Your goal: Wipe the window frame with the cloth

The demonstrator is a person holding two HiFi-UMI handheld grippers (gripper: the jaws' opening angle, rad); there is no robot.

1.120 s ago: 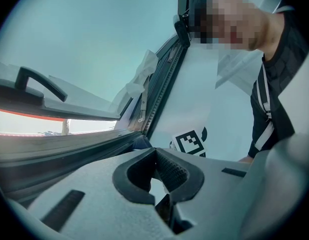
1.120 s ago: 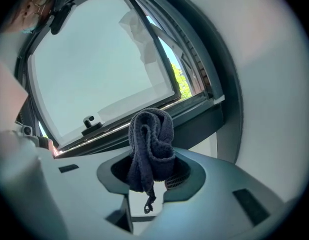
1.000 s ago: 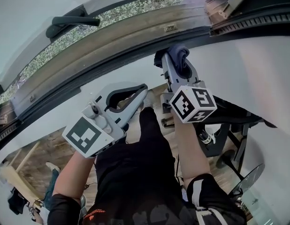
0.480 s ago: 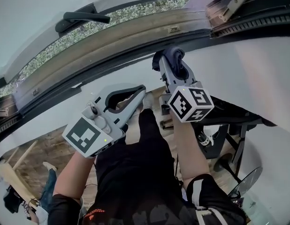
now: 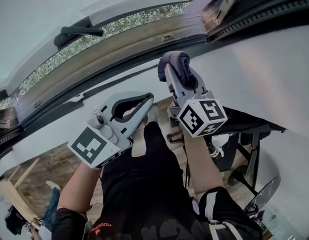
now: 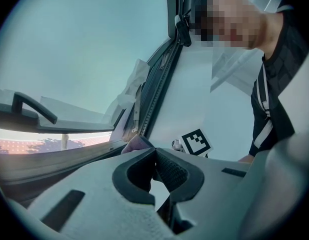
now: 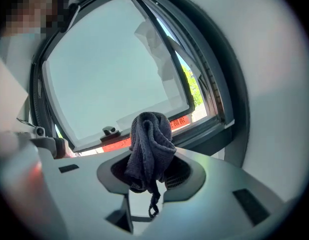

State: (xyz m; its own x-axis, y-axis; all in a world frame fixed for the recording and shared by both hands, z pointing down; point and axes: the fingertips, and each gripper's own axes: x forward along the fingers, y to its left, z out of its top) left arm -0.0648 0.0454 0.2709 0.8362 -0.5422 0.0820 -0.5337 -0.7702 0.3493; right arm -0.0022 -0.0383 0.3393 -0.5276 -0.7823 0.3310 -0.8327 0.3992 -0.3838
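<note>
A bunched dark blue-grey cloth [image 5: 176, 63] is clamped in my right gripper [image 5: 173, 73], which is shut on it. The cloth sits at the lower edge of the dark window frame [image 5: 129, 73]; whether it touches I cannot tell. In the right gripper view the cloth [image 7: 150, 143] stands up between the jaws of the right gripper [image 7: 148, 170], with the frame [image 7: 217, 129] beyond. My left gripper [image 5: 151, 99] hangs lower and to the left, below the frame, away from the cloth. In the left gripper view the left gripper [image 6: 154, 153] is shut on nothing.
A brown sill strip [image 5: 109, 48] runs above the dark frame, with a black window handle [image 5: 77, 31] at upper left. A metal stay [image 5: 222, 4] crosses the top right corner. White wall [image 5: 254, 69] lies below the frame. A desk and chair legs [image 5: 249, 149] stand lower right.
The head view has swung, so the window sits further left. The right gripper with the cloth keeps about the same spot at the frame. The left gripper has barely moved.
</note>
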